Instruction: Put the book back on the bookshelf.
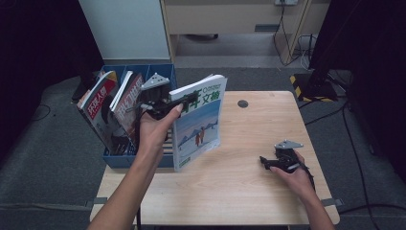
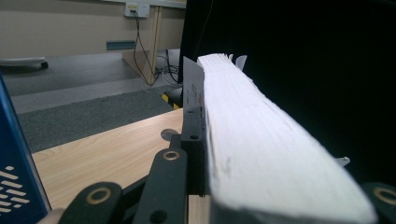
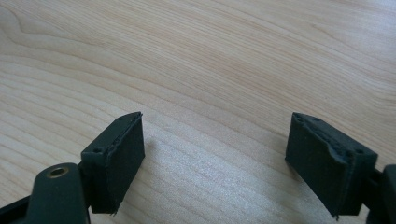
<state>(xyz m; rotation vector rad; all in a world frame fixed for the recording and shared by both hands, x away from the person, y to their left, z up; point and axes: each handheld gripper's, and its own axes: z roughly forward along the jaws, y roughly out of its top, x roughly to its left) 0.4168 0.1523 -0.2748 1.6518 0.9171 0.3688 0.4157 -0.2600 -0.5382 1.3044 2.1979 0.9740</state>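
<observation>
left fingers (image 2: 191,135) clenched on magazine (image 1: 198,122) top edge, held upright just right of blue rack (image 1: 160,72). keep it vertical, steer into free slot. right gripper (image 1: 267,162) released, idle on surface (image 1: 249,187).

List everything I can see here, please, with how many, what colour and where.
magazine: one, white and pale blue cover, upright at the table's left, clamped in the left gripper
other magazines: at least two, red and white covers, leaning in the blue box
blue box: one, blue, divided, at the table's left edge
table: one, light wood
floor cables: several, black, on the grey floor at right
left gripper: one, black, raised beside the box, shut on the magazine's top edge
right gripper: one, black, low over the table's right, jaws open and holding nothing
</observation>
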